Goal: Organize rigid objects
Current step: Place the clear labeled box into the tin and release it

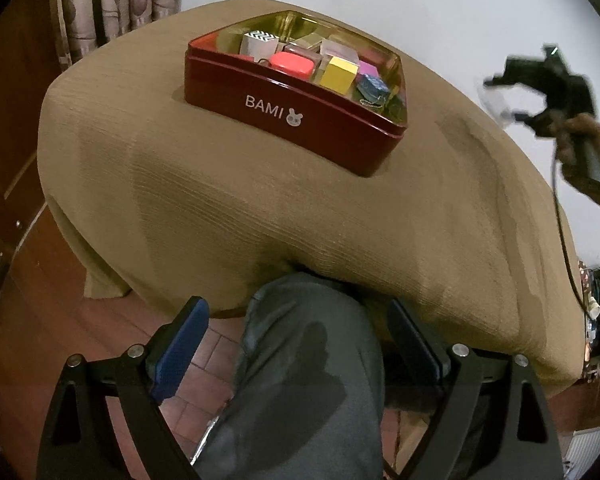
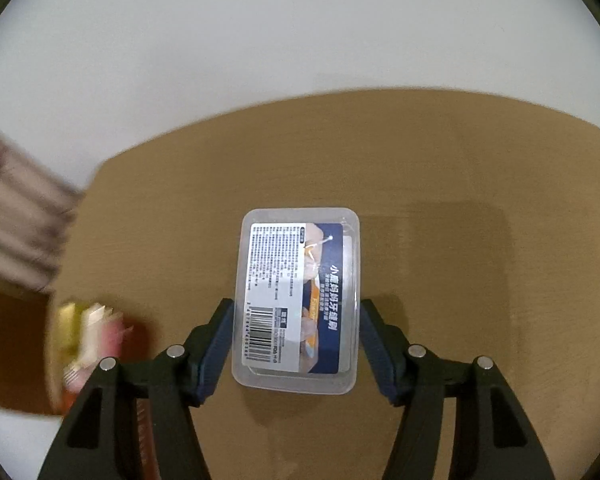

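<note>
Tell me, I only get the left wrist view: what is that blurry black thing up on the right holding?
Observer: That is the right gripper; it holds a clear plastic box with a printed label.
Operator: Held how?
Observer: Its blue pads press the box's two long sides, near the barcode end.
Operator: Is it over the red tin yet?
Observer: No; under the box lies bare tablecloth, and the tin is a blur at lower left.
</note>
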{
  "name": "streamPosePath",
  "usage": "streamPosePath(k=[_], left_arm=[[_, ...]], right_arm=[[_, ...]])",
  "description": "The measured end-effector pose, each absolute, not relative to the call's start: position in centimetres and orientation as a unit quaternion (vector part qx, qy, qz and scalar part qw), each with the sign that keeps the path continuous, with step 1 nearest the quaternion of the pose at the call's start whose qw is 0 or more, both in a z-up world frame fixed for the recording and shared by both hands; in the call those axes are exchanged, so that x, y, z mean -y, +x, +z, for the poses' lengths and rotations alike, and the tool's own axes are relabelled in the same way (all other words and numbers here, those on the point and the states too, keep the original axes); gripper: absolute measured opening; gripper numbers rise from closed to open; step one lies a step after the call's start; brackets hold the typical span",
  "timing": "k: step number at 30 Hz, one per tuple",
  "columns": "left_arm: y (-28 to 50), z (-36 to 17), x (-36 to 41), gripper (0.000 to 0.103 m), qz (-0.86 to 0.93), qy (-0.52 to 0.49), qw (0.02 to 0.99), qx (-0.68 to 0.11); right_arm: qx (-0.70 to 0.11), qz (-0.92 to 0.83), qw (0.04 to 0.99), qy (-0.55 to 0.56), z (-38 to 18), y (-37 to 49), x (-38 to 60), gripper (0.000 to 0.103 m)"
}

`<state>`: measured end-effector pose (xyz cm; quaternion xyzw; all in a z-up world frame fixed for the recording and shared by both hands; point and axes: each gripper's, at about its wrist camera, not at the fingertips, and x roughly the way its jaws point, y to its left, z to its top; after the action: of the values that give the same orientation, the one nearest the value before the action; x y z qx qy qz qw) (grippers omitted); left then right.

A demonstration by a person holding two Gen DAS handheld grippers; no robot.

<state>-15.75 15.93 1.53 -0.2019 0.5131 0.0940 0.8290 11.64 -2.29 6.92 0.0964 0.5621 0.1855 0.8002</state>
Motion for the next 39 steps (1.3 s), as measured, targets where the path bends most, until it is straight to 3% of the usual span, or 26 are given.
streamPosePath(k=[7,15,21,34,37,39], left_arm=[[-15.9,1.8,-15.8,0.088,0.097,-0.206,0.829,-0.511],[-15.9,1.7,-16.6,0.088,0.103,-0.222,0.826,-0.509],[-15.9,1.5,-16.8,0.088,0.099,-0.228,0.823,-0.51],[-16.0,1.9,-16.5,0.088,0.099,-0.222,0.829,-0.504],[-16.2,2.7,-16.3,0.098,0.107,-0.211,0.838,-0.492],[-16.4,3.5,-16.2,0.099,0.117,-0.198,0.849,-0.477]], right_arm=[[-0.545,0.394,0.74,0.017,12.9,3.2,-8.8,0.062],[-0.532,0.514,0.655,-0.157,10.5,-2.5,-19.5,0.062],[-0.519,0.521,0.618,-0.277,7.1,-4.2,-20.7,0.062],[-0.499,0.526,0.564,-0.394,1.2,-5.6,-20.5,0.063],[-0.485,0.519,0.582,-0.397,1.7,-5.9,-20.7,0.063],[-0.471,0.52,0.6,-0.385,2.4,-6.0,-20.2,0.063]])
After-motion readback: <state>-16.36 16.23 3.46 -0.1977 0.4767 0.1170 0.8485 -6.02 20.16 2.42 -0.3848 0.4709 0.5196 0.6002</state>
